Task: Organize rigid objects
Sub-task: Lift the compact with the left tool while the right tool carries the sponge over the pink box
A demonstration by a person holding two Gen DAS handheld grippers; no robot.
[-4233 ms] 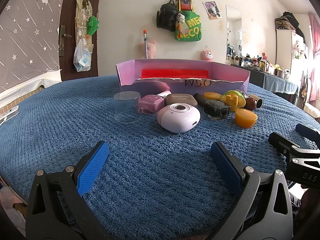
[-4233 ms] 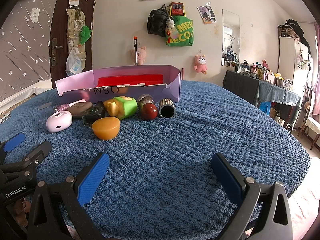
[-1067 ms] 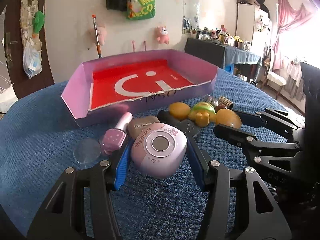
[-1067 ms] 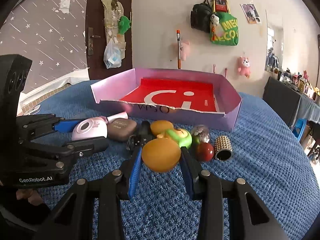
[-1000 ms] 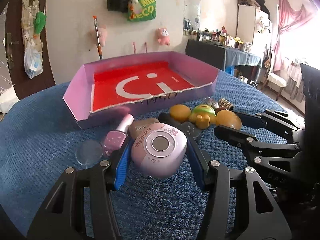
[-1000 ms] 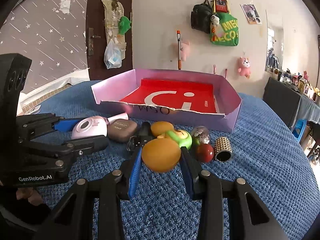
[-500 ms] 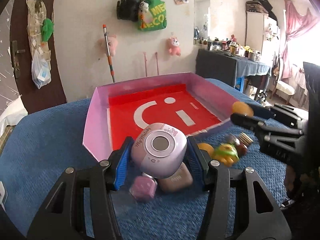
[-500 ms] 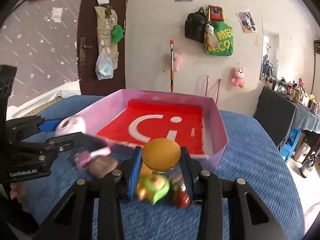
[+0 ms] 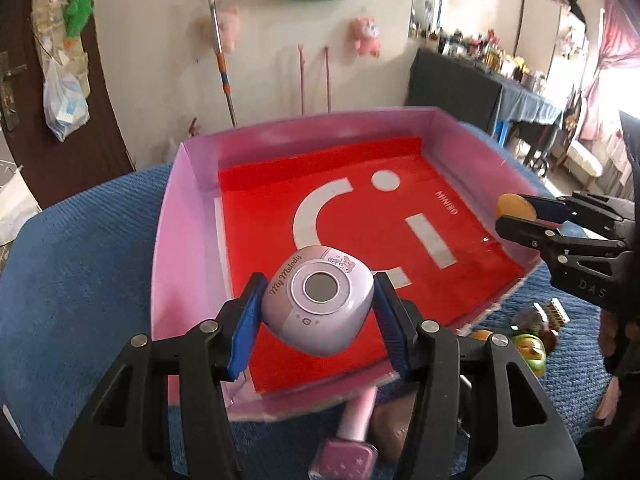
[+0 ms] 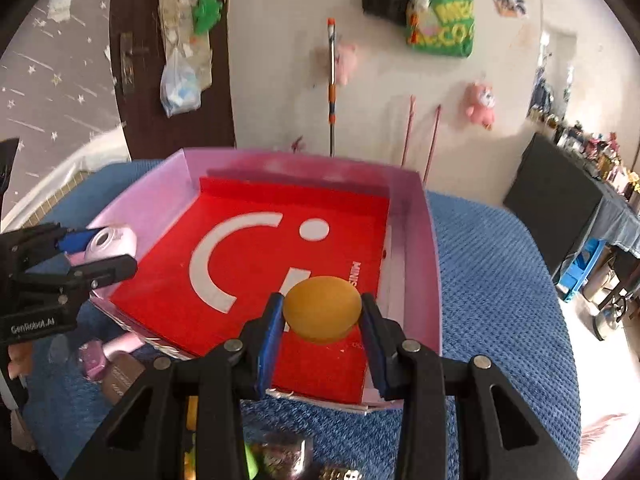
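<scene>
Your left tongs (image 9: 318, 312) hold the pink camera (image 9: 318, 310) and your right tongs (image 10: 322, 316) the orange piece (image 10: 322, 307), both above the pink box (image 9: 172, 240); released from there, either may bounce out.

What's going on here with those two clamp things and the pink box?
A person is tidying small items into the pink box. The left gripper holds a lilac My Melody gadget above the box's red floor, and the right gripper holds an orange disc over the other side. Neither is released yet. A nail polish bottle and other trinkets wait outside on the blue cover.
</scene>
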